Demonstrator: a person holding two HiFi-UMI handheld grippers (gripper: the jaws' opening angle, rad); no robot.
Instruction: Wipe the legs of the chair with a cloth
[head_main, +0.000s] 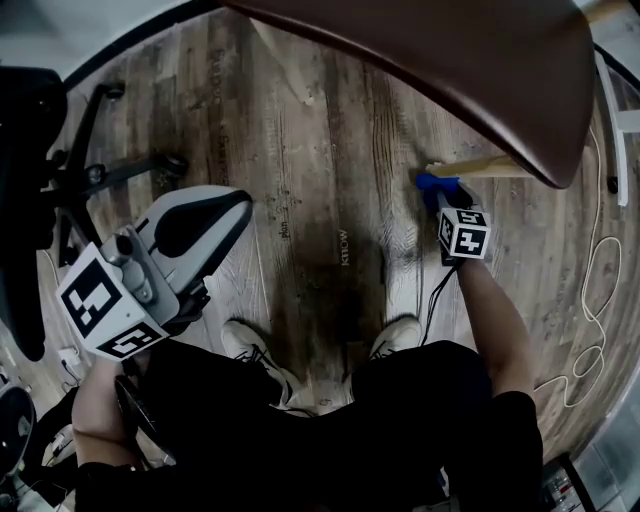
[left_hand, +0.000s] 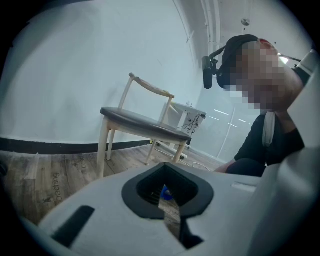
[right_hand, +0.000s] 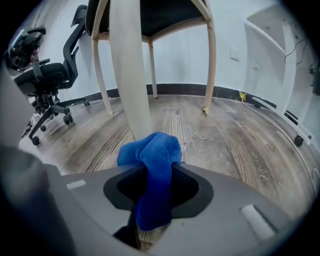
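Observation:
The chair's dark seat (head_main: 450, 70) fills the top of the head view, and one pale wooden leg (head_main: 480, 168) shows under its edge. My right gripper (head_main: 447, 200) is shut on a blue cloth (head_main: 435, 184) that presses against that leg. In the right gripper view the cloth (right_hand: 150, 150) bulges out of the right gripper (right_hand: 155, 172) and touches the leg (right_hand: 129, 70) just ahead. My left gripper (head_main: 235, 205) is held up at the left, away from the chair, shut and holding nothing. From the left gripper (left_hand: 167, 200) the whole chair (left_hand: 145, 125) stands some way off.
A black office chair (head_main: 60, 170) stands on its wheeled base at the left, seen too as the office chair (right_hand: 45, 75). A white cable (head_main: 595, 300) loops over the wood floor at the right. A white unit (right_hand: 272, 50) stands by the wall. The person's shoes (head_main: 250, 345) are between the grippers.

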